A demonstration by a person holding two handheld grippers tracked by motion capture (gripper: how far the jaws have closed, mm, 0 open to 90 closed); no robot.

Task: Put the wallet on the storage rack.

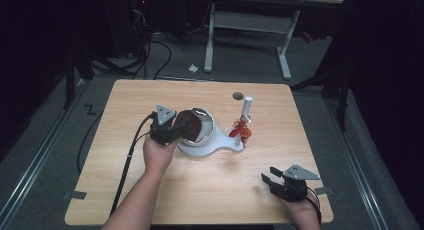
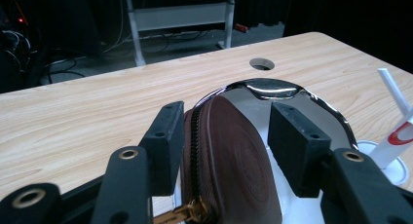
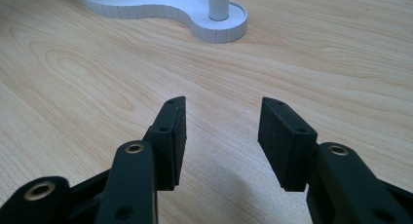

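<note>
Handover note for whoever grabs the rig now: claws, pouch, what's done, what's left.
Left claw: open, jaws astride the brown pouch; left pad at its zip edge, right pad clear of it.
Right claw: open, empty, over the table at the near right corner.
Pouch: standing on edge in the steel bowl on the white stand.
Done: pouch appears placed in the bowl.
Left: probably back the left claw away without tipping the pouch.
</note>
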